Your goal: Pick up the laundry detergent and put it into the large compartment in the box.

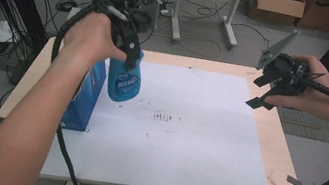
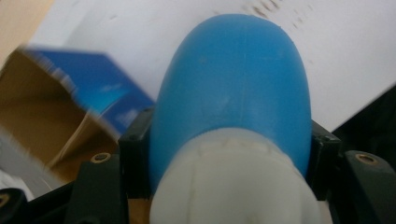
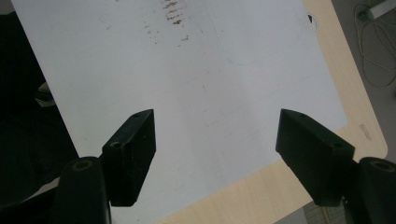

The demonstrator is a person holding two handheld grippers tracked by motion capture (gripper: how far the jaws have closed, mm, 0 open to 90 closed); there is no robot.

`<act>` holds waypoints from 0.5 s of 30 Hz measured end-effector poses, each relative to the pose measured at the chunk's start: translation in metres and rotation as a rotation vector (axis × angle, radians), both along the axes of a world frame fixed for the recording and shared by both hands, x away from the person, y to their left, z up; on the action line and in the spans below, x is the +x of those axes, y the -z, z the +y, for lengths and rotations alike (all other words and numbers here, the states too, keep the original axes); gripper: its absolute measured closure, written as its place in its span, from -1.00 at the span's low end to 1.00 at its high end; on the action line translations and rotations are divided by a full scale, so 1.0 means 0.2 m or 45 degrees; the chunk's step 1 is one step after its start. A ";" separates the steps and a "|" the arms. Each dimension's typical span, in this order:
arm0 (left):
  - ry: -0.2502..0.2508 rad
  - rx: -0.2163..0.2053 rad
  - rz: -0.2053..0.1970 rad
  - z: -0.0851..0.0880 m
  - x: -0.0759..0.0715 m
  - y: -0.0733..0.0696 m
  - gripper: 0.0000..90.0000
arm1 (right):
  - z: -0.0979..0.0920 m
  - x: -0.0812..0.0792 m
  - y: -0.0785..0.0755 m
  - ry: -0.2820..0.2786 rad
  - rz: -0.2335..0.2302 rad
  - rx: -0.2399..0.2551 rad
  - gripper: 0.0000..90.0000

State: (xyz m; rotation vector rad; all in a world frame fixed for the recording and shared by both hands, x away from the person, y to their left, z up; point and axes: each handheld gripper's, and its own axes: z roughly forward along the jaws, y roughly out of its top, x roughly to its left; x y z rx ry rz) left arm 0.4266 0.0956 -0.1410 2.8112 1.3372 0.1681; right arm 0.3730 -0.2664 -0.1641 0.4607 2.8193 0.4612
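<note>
The blue bottle [image 2: 231,93] was clamped just below its white cap [image 2: 233,182] between the black jaws of the left gripper [image 2: 229,158], a neck grip by which it could be carried hanging upright. In the high view the bottle was held in the air just beside the open blue carton [image 1: 84,97], above the white sheet [image 1: 184,141], probably for lifting clear of the carton. The right gripper [image 3: 215,140] was held well apart from the carton, over the sheet's far side, its jaws spread with nothing between them, apparently kept ready.
</note>
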 end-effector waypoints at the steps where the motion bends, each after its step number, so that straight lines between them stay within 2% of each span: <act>1: -0.069 -0.011 -0.012 0.04 0.00 -0.03 -0.17 | 0.01 0.00 0.00 0.002 -0.002 -0.012 -0.37; 2: -0.180 -0.027 -0.019 0.11 0.01 -0.08 -0.17 | 0.01 0.00 0.00 0.000 -0.003 -0.016 -0.37; 3: -0.180 -0.027 -0.019 0.11 0.01 -0.08 -0.17 | 0.01 0.00 0.00 0.000 -0.003 -0.016 -0.37; 4: -0.302 -0.054 -0.033 0.19 0.01 -0.12 -0.17 | 0.02 0.00 -0.01 -0.004 -0.002 -0.018 -0.36; 6: -0.410 -0.070 -0.041 0.26 0.01 -0.15 -0.17 | 0.02 0.01 -0.01 -0.006 -0.003 -0.014 -0.35; 7: -0.410 -0.070 -0.041 0.26 0.01 -0.15 -0.17 | 0.02 0.01 -0.01 -0.007 -0.003 -0.016 -0.35; 8: -0.484 -0.074 -0.040 0.31 0.01 -0.17 -0.17 | 0.02 0.01 -0.01 -0.007 -0.003 -0.016 -0.35; 9: -0.510 -0.070 -0.048 0.33 0.00 -0.18 -0.17 | 0.03 0.01 -0.02 -0.011 -0.004 -0.020 -0.35; 10: -0.575 -0.056 -0.058 0.38 0.00 -0.20 -0.17 | 0.04 0.01 -0.02 -0.014 -0.004 -0.021 -0.35; 12: -0.627 -0.033 -0.058 0.43 0.00 -0.20 -0.17 | 0.05 0.00 -0.02 -0.020 -0.005 -0.025 -0.35; 13: -0.627 -0.033 -0.058 0.43 0.00 -0.20 -0.17 | 0.05 0.00 -0.02 -0.022 -0.004 -0.027 -0.35; 14: -0.683 -0.028 -0.060 0.48 -0.01 -0.21 -0.17 | 0.05 0.00 -0.02 -0.025 -0.003 -0.027 -0.35; 15: -0.710 -0.034 -0.057 0.51 -0.01 -0.21 -0.17 | 0.05 0.00 -0.02 -0.026 -0.004 -0.027 -0.35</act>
